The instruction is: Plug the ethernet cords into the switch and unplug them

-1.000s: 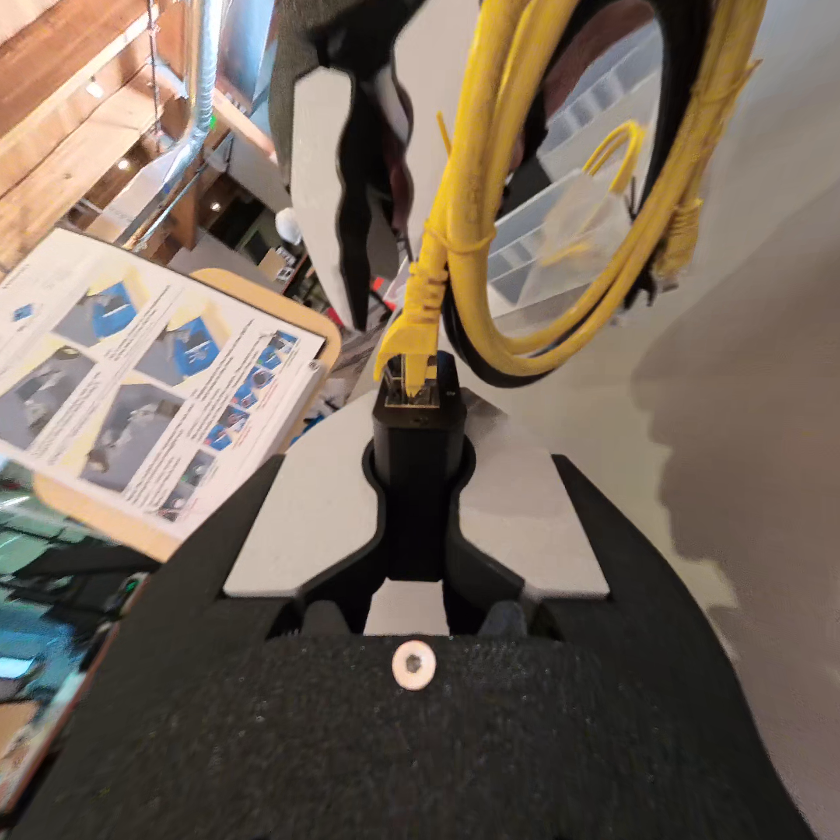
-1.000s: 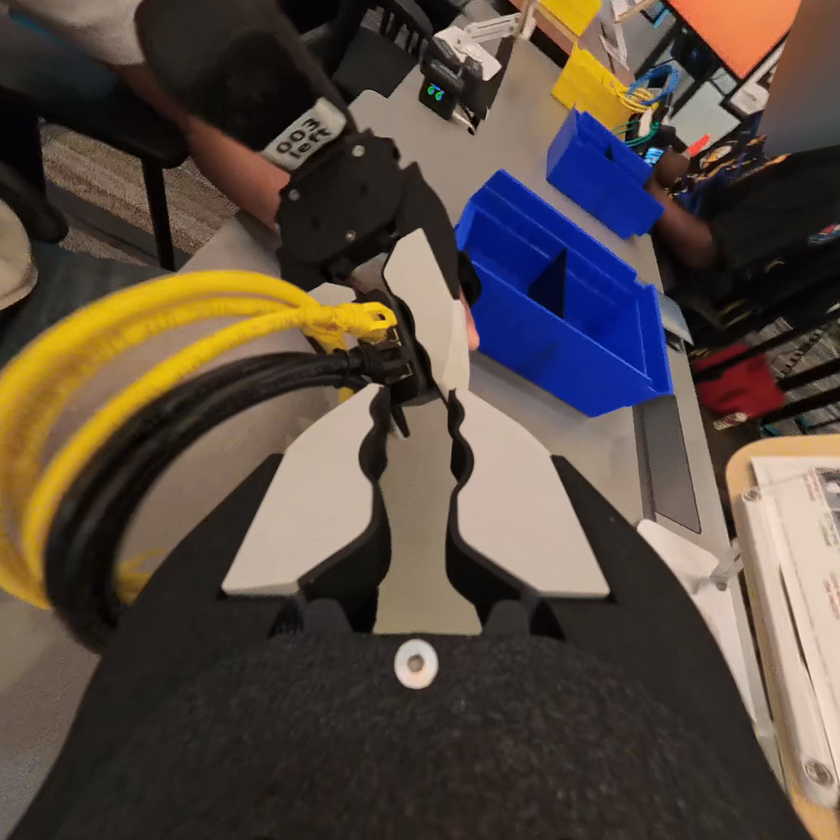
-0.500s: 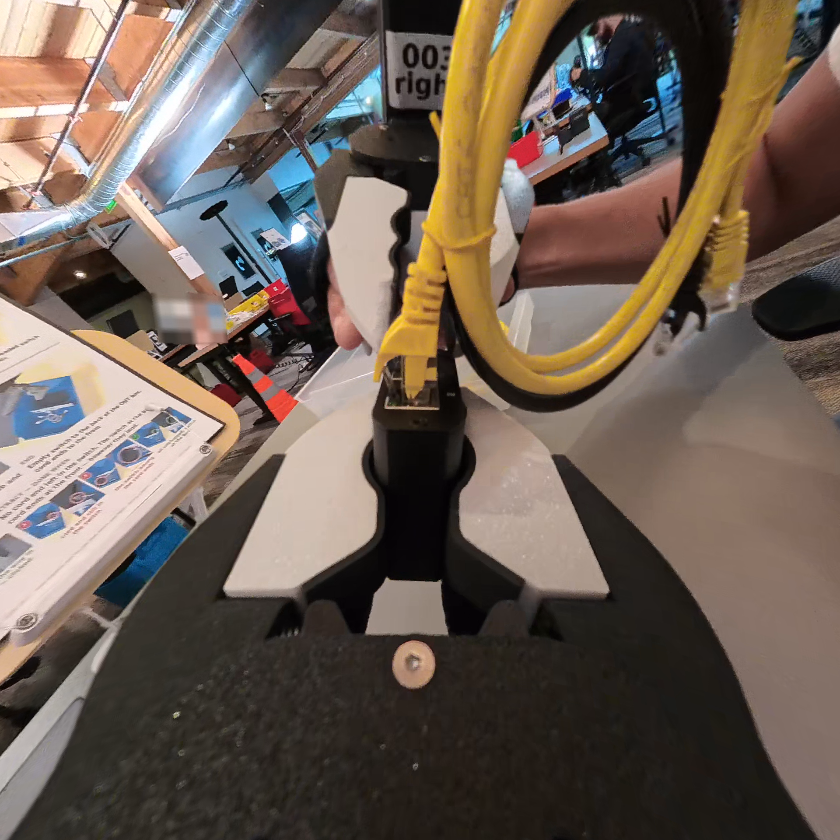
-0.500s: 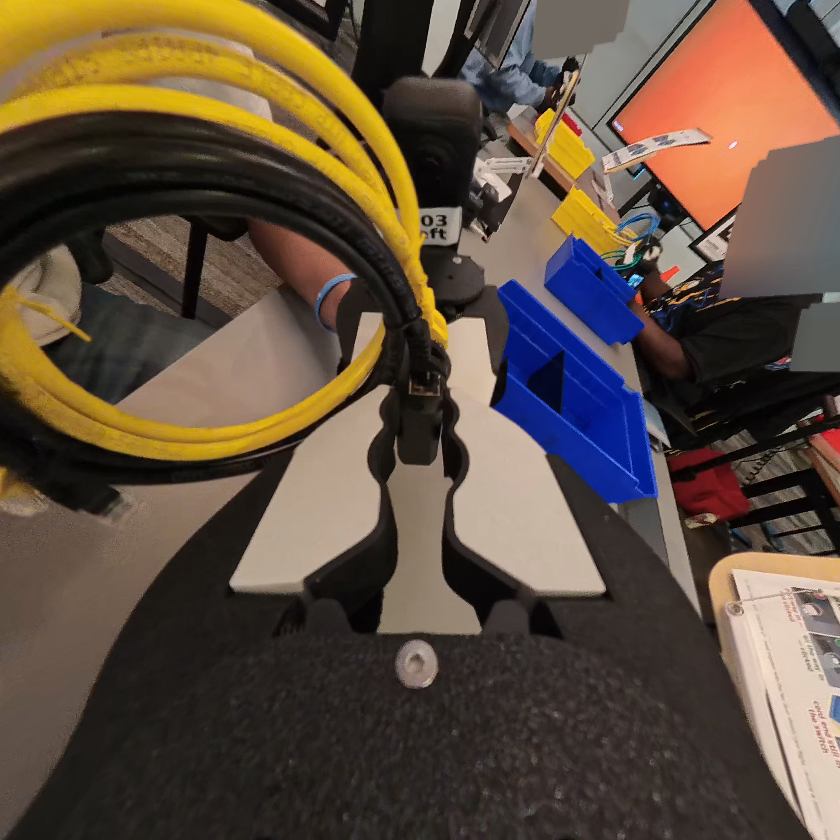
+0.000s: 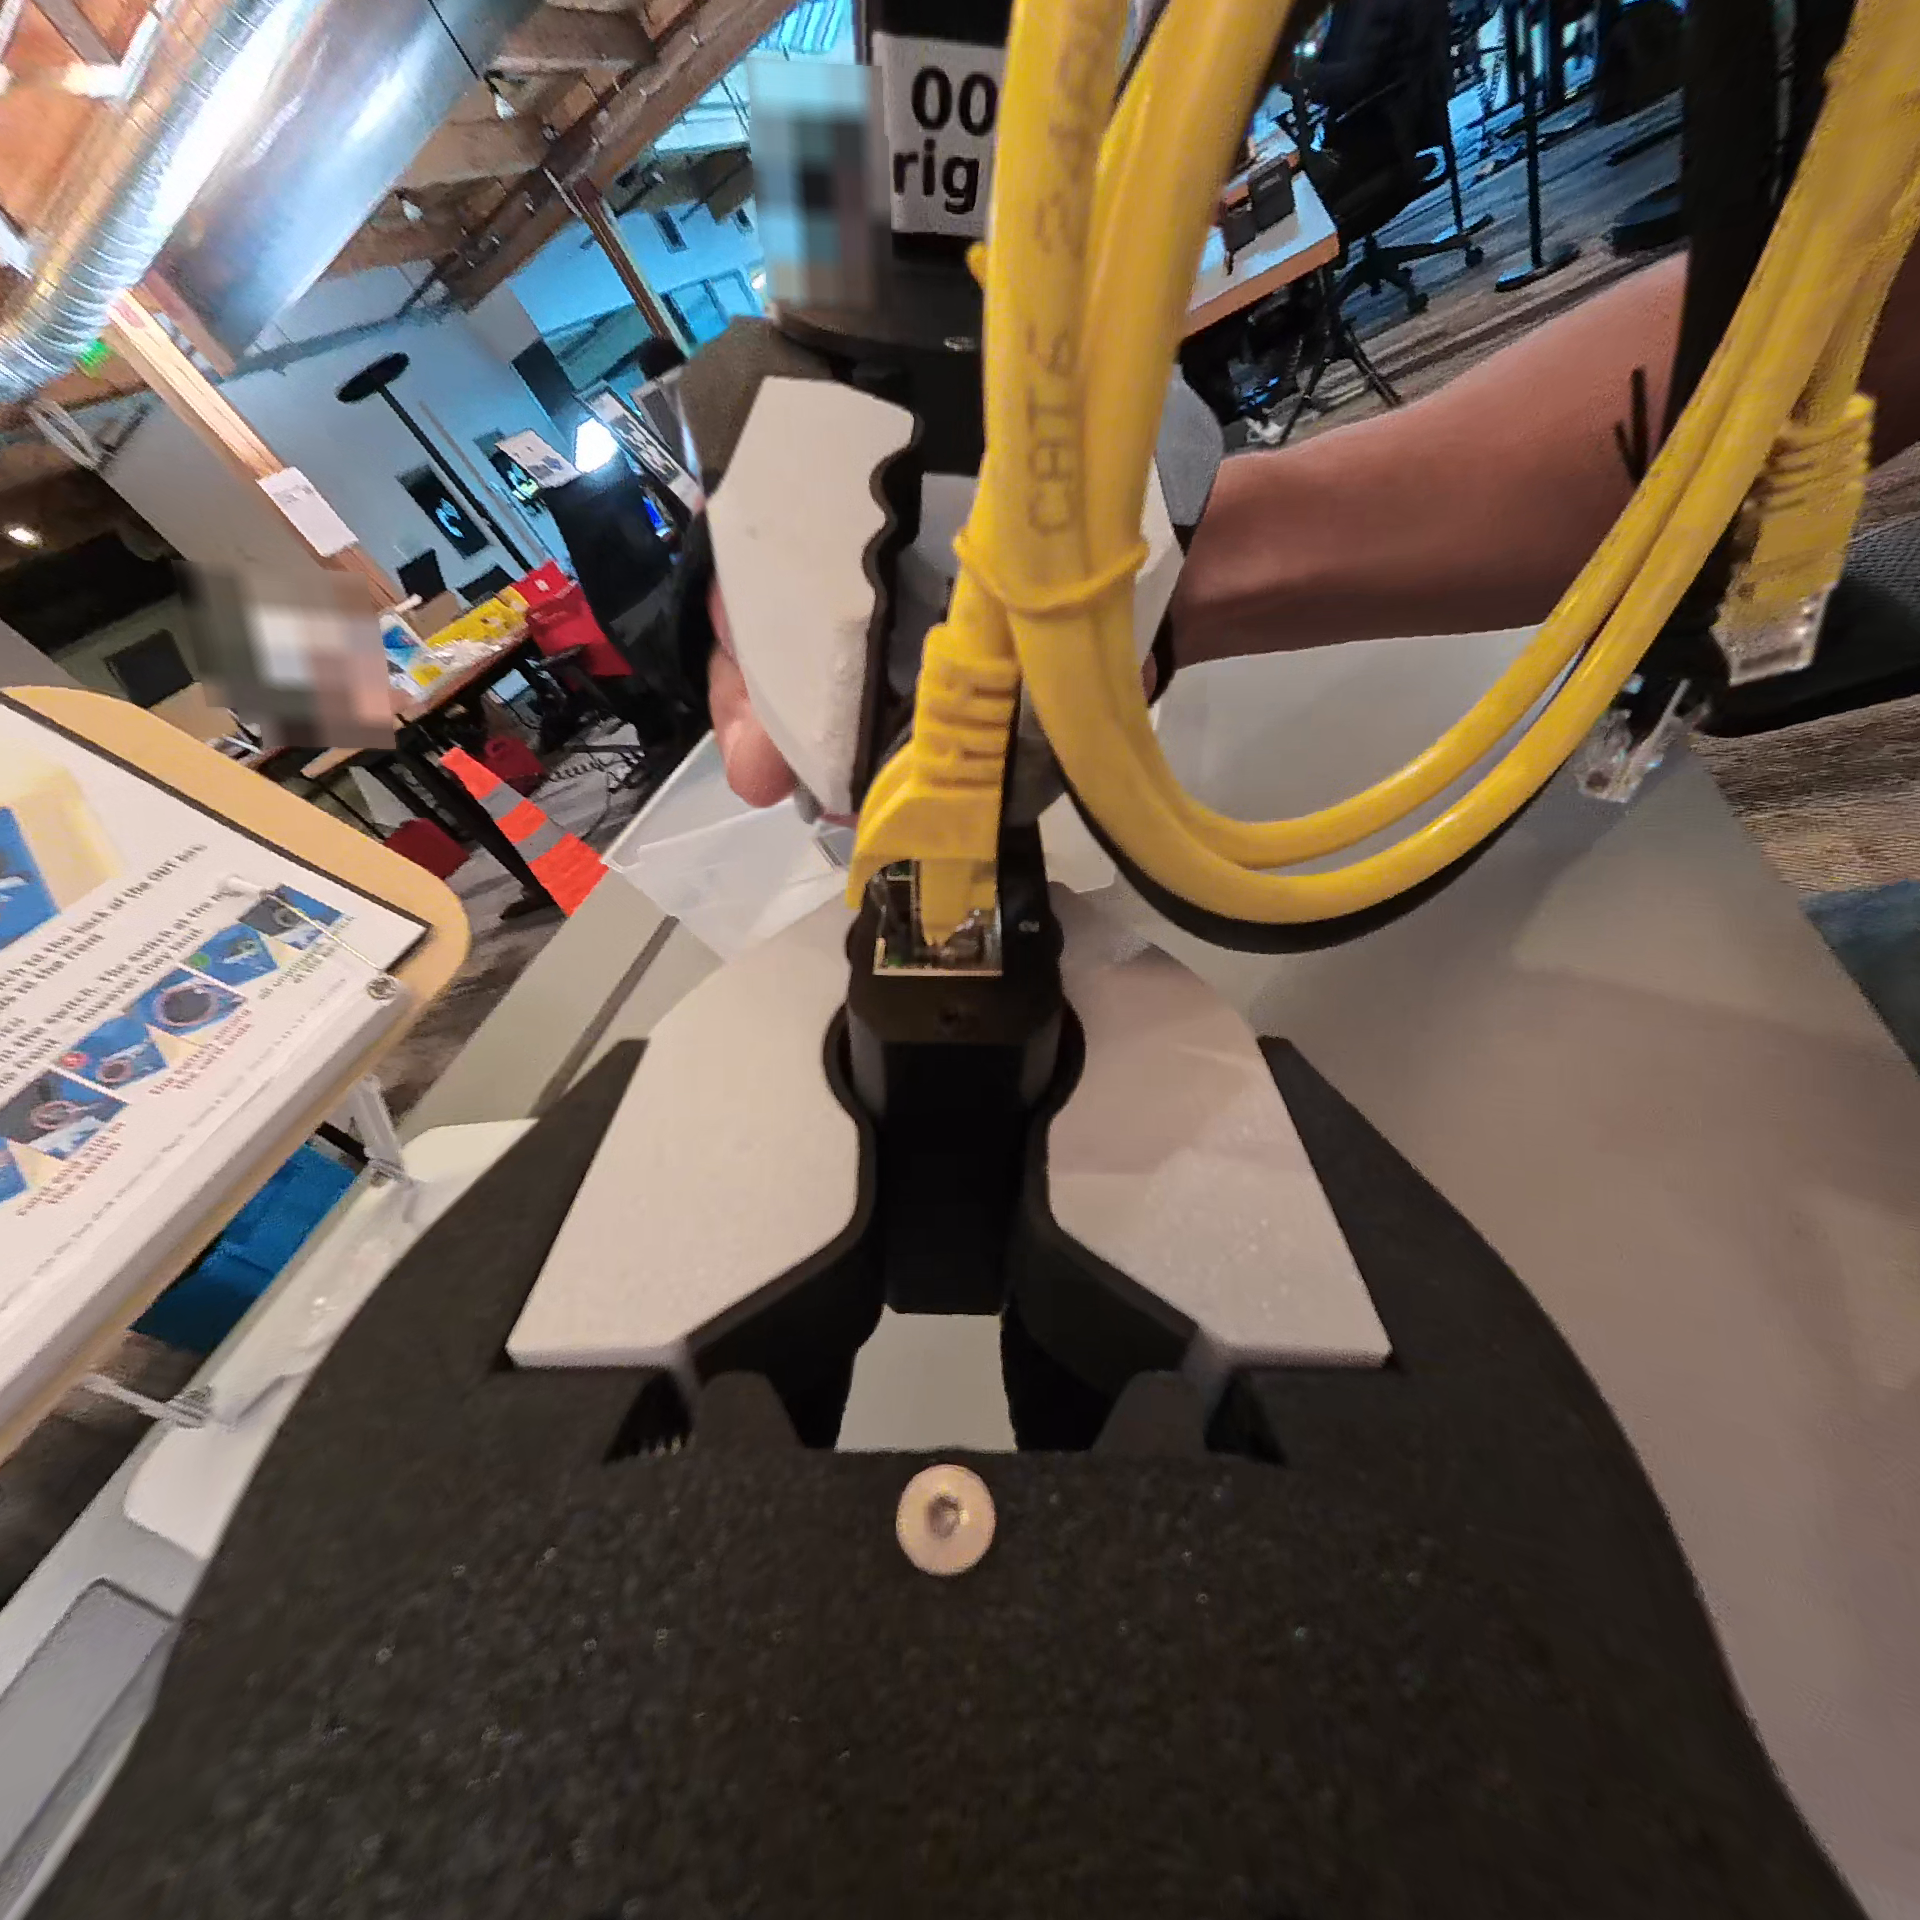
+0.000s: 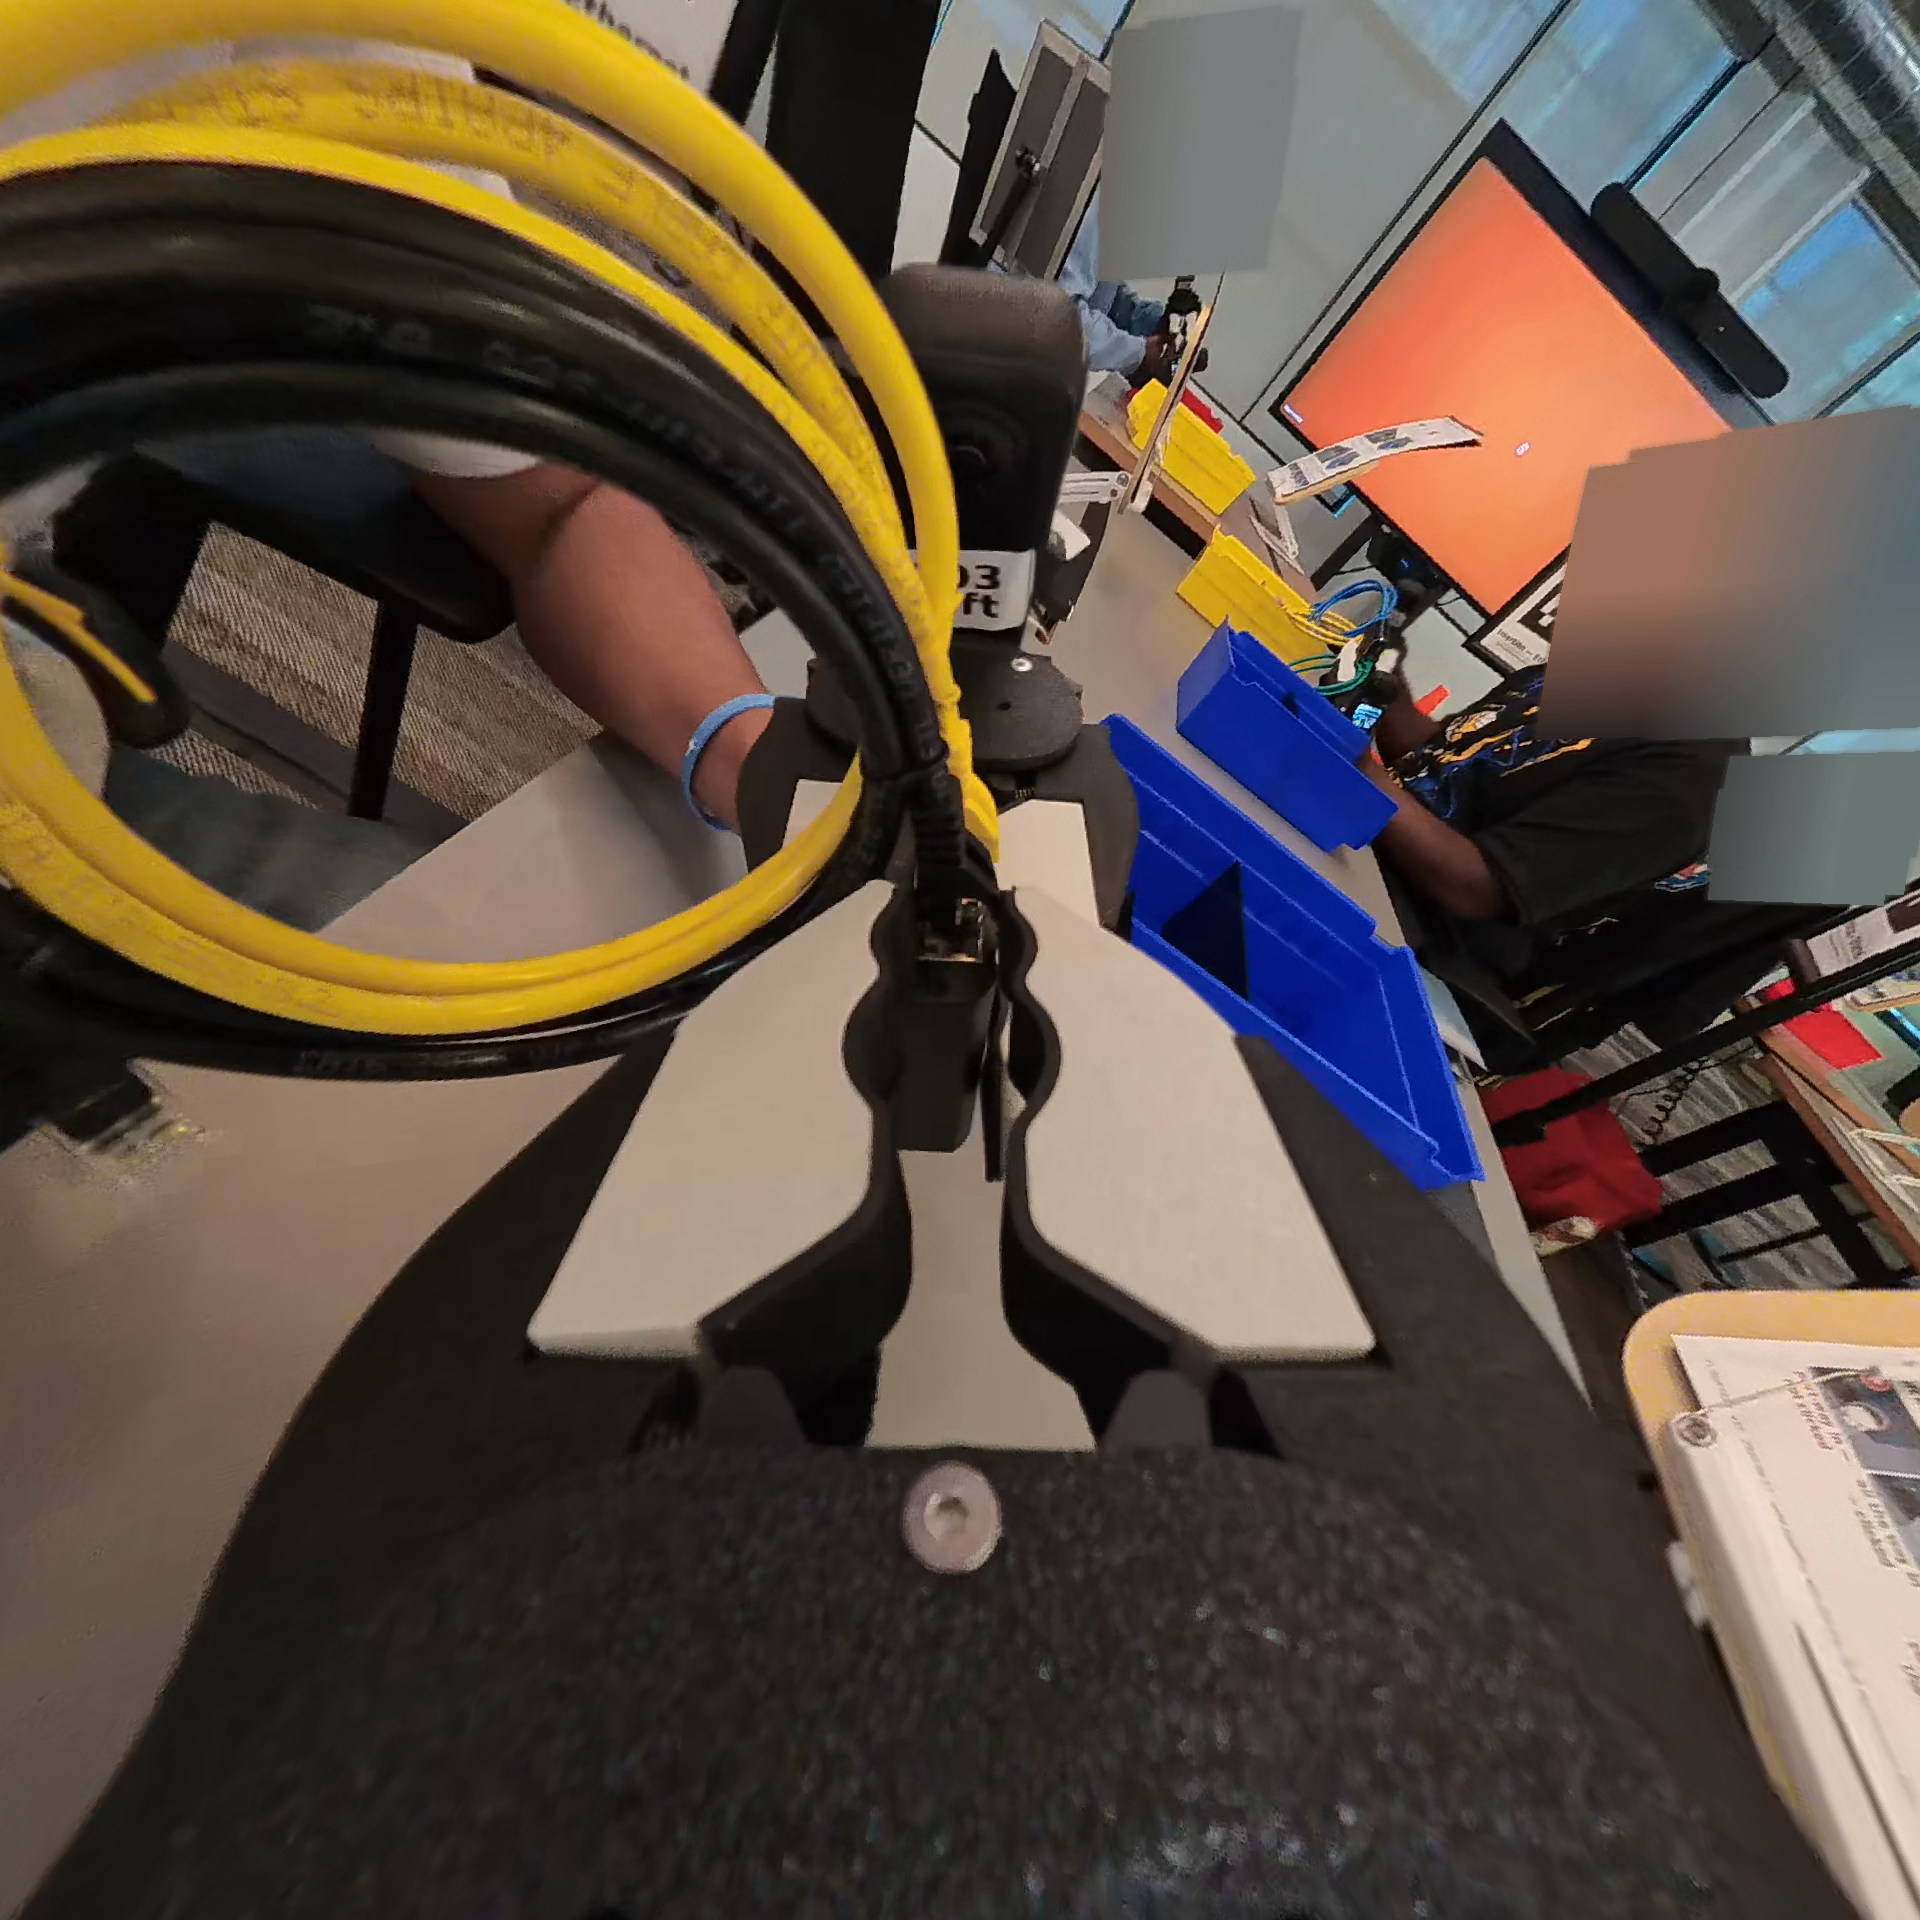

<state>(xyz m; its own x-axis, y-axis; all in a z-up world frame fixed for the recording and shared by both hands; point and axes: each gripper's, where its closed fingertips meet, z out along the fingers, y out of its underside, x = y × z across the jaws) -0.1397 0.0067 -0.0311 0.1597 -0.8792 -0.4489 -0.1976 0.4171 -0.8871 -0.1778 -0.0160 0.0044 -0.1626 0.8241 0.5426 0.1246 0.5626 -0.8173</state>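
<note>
Centrally, switch [image 5: 940, 1091]: black, clamped in left tongs [image 5: 940, 997], yellow cord [image 5: 1049, 436] plugged in.
Right tongs [image 6: 951, 997]: pinching the switch's opposite end, black cord [image 6: 914, 727] inserted.
Blue bin [image 6: 1299, 966]: right view only, contents hidden.
Clear tray [image 5: 727, 883]: left view only.

This is looking like a shared open-plan workshop or lab office. Exposed wooden beams [image 5: 582, 156] and a silver duct [image 5: 208, 208] are running overhead, grey worktables [image 6: 540, 883] are carrying blue bins [image 6: 1309, 977] and yellow bins [image 6: 1195, 447] (some holding cables), a big orange screen [image 6: 1475, 384] is glowing far right, and laminated instruction sheets [image 5: 156, 987] are standing near.
</note>
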